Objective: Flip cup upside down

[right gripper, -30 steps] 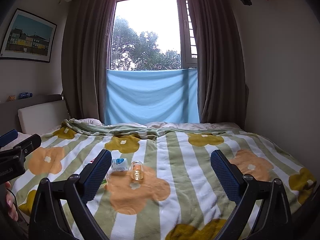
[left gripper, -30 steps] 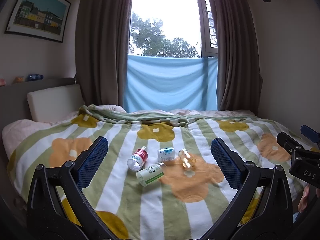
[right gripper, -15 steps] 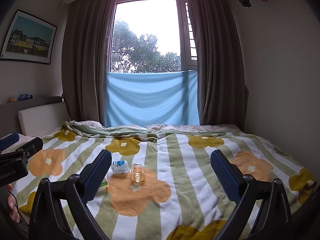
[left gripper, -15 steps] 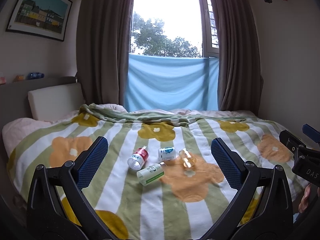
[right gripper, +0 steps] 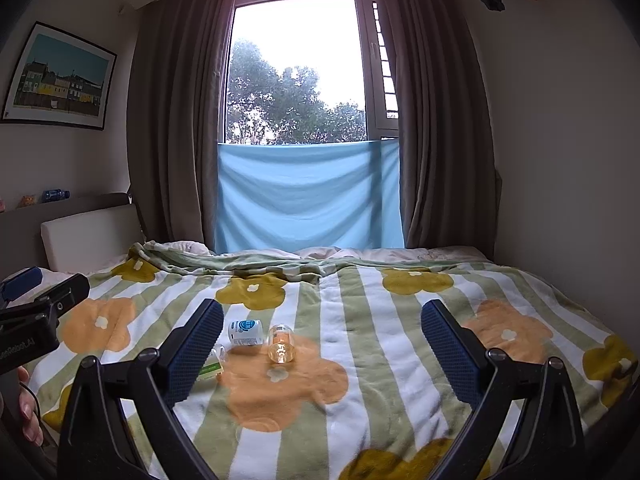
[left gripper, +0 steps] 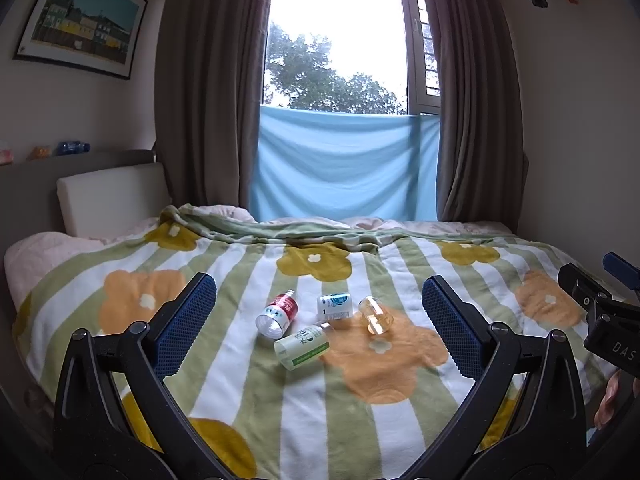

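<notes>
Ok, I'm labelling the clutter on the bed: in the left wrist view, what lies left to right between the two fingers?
Red-labelled bottle → green-labelled bottle → blue-labelled bottle → clear cup, all lying on their sides on the blanket.

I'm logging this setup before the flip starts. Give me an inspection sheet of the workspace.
Surface: bed with a striped floral blanket.
Job's things: clear cup lying on its side on an orange flower.
Clutter: red-labelled bottle, blue-labelled bottle and green-labelled bottle, all lying down beside the cup.
Grippers: left gripper and right gripper both open, holding nothing, short of the cup.
Cables: nothing seen.
Surroundings: window, brown curtains, blue cloth, framed picture.
</notes>
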A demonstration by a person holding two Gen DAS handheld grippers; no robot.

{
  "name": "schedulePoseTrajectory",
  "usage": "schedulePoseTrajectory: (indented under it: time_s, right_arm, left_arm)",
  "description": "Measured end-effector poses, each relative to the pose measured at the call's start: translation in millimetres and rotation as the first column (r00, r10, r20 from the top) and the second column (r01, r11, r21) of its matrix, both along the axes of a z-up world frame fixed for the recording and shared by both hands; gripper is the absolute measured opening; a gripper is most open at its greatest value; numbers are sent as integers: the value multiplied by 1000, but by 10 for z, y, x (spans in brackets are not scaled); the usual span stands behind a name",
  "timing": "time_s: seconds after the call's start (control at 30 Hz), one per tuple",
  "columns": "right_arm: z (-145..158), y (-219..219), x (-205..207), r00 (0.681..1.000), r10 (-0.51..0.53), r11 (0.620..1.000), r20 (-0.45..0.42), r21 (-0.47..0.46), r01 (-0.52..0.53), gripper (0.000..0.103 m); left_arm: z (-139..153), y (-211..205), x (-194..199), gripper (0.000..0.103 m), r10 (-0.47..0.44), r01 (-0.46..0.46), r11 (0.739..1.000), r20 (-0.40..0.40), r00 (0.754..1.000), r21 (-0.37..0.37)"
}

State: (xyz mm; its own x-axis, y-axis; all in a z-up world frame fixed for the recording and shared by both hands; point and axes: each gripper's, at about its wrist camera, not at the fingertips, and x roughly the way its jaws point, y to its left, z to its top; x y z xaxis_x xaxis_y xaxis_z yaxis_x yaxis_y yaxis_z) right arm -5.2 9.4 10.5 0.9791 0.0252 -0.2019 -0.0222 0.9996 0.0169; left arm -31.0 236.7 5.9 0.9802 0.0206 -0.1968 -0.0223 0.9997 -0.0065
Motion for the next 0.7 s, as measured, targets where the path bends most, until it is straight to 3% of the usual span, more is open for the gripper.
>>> schedulePoseTrajectory:
  time_s: [0.7]
  right_arm:
    - [-5, 68, -6, 1000, 3, 1000, -2, 2, -3, 99]
  left_arm:
    - [-43, 44, 23, 103, 4, -4, 1000, -20, 1000, -19]
